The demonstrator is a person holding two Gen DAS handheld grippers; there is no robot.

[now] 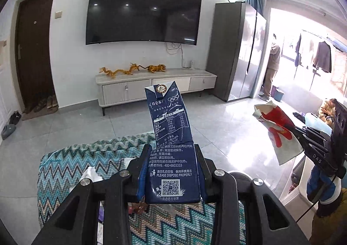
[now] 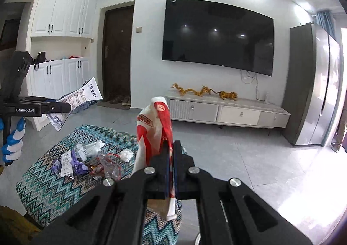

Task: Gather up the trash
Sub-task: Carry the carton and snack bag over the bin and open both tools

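My left gripper (image 1: 172, 151) is shut on a flattened dark blue milk carton (image 1: 170, 128) and holds it upright above the zigzag-patterned ottoman (image 1: 65, 171). The carton also shows in the right wrist view (image 2: 76, 99), held by the left gripper (image 2: 67, 107). My right gripper (image 2: 172, 147) is shut on a crumpled red and white paper wrapper (image 2: 155, 128). The wrapper also shows in the left wrist view (image 1: 276, 128), with the right gripper (image 1: 299, 134) behind it. More trash (image 2: 86, 158) lies on the ottoman (image 2: 54, 190): white tissues, purple wrappers, clear plastic.
A white TV cabinet (image 1: 156, 86) with golden dragon figures stands under a wall TV (image 1: 143, 10). A grey fridge (image 1: 238, 49) stands to the right, a person (image 1: 271, 67) beyond it. A brown door (image 1: 34, 49) with shoes is on the left. The floor is grey tile.
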